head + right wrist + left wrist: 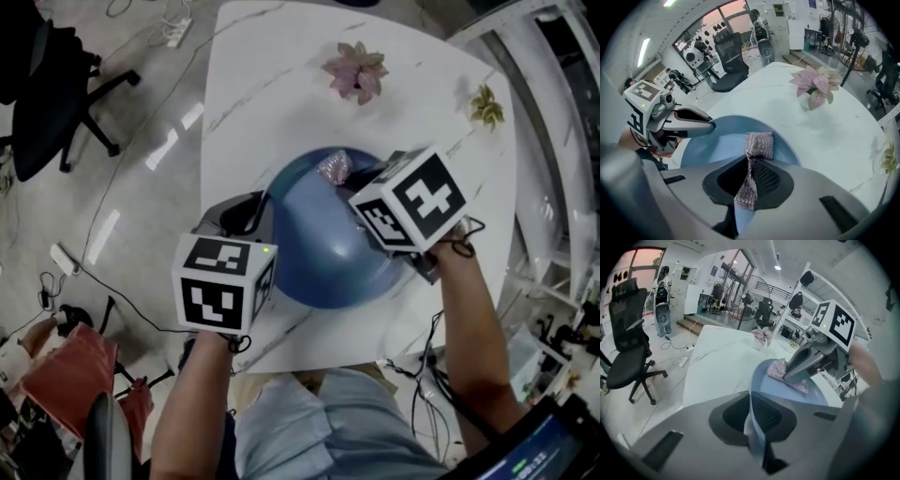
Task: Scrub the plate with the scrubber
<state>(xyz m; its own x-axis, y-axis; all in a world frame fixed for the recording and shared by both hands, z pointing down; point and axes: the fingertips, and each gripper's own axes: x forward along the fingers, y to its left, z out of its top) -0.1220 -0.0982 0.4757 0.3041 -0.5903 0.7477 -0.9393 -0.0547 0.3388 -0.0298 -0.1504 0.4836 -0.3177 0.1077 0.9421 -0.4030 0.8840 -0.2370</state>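
Plate (323, 253), blue: rim clamped in left tongs (753, 425). Right tongs (749, 183) pinch the silvery mesh scrubber (758, 144); its free end lies on the plate just beyond their tips.

Plate (328, 253): plain blue. Scrubber (758, 144): silvery mesh, pinkish tint. Worktop (272, 84): white, faint grey veins. Left gripper (756, 430), right gripper (746, 183): grey. 2 cubes (223, 281): white, black square markers. Plant (356, 70): pink leaves. Smaller plant (487, 105): yellow-green. Chair (47, 94): black. Bag (70, 370): red. Floor (141, 187): glossy grey.
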